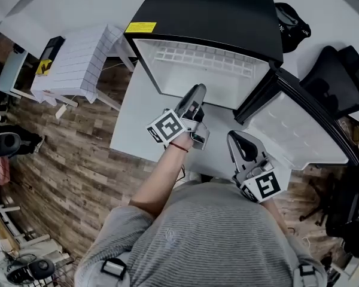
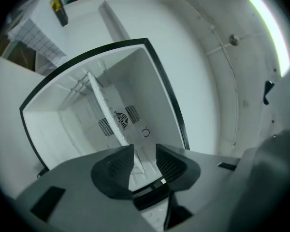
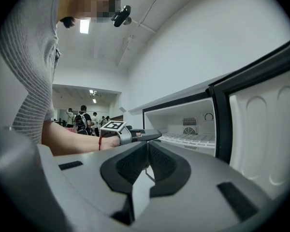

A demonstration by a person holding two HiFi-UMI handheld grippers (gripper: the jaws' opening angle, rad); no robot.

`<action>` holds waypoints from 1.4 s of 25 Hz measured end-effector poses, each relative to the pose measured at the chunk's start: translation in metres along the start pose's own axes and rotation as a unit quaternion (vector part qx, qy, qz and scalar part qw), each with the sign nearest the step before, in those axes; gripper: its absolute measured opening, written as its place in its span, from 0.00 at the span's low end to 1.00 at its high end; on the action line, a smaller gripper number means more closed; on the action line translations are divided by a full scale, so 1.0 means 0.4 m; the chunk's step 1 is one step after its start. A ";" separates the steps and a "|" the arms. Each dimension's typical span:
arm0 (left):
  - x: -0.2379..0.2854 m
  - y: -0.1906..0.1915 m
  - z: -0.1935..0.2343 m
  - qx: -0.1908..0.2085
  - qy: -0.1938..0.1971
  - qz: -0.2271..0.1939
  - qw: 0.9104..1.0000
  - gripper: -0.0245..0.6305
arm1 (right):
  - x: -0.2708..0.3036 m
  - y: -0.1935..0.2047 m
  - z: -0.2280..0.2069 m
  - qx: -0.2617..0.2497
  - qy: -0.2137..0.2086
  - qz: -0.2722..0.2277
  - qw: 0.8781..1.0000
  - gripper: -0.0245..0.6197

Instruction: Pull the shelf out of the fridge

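Open fridge (image 1: 209,17) on the far side, door (image 1: 299,130) swung out to the right. Inside it, white wire shelf (image 1: 203,58) seated in the cavity, long edge running left to right, front edge facing near. Nearer of the two, left gripper (image 1: 196,91): aimed into the opening, short of that edge, jaws spread with nothing gripped, gap seemingly lined up with the shelf's plane. Back at near right, right gripper (image 1: 242,141): pinched together, empty.
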State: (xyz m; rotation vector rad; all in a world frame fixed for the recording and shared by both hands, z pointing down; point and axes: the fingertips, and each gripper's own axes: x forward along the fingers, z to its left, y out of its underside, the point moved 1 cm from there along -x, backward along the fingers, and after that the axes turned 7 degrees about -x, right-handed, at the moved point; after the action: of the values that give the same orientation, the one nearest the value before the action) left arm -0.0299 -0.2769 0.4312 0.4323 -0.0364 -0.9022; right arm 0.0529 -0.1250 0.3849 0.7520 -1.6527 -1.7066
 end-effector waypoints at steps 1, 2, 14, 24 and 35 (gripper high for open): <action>0.010 -0.003 0.007 -0.024 0.004 -0.005 1.000 0.24 | 0.001 -0.001 -0.004 -0.001 0.002 0.001 1.000 0.06; 0.018 -0.006 0.013 -0.041 0.007 -0.010 0.999 0.24 | 0.002 -0.003 -0.007 -0.002 0.004 0.002 1.000 0.06; 0.051 -0.024 0.057 -0.116 0.012 -0.028 0.993 0.24 | 0.041 -0.008 -0.020 -0.010 -0.003 0.006 1.000 0.06; 0.082 -0.024 0.094 -0.129 -0.001 -0.024 0.991 0.24 | 0.046 -0.004 -0.035 -0.006 0.002 0.009 1.000 0.06; 0.150 -0.043 0.141 -0.150 0.003 -0.030 0.988 0.27 | 0.054 0.007 -0.056 -0.011 0.012 0.024 1.000 0.06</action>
State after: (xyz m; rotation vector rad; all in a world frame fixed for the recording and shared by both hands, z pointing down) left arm -0.0170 -0.3518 0.4672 0.1566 0.1176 -0.9472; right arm 0.0569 -0.1559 0.3872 0.7142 -1.6200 -1.6739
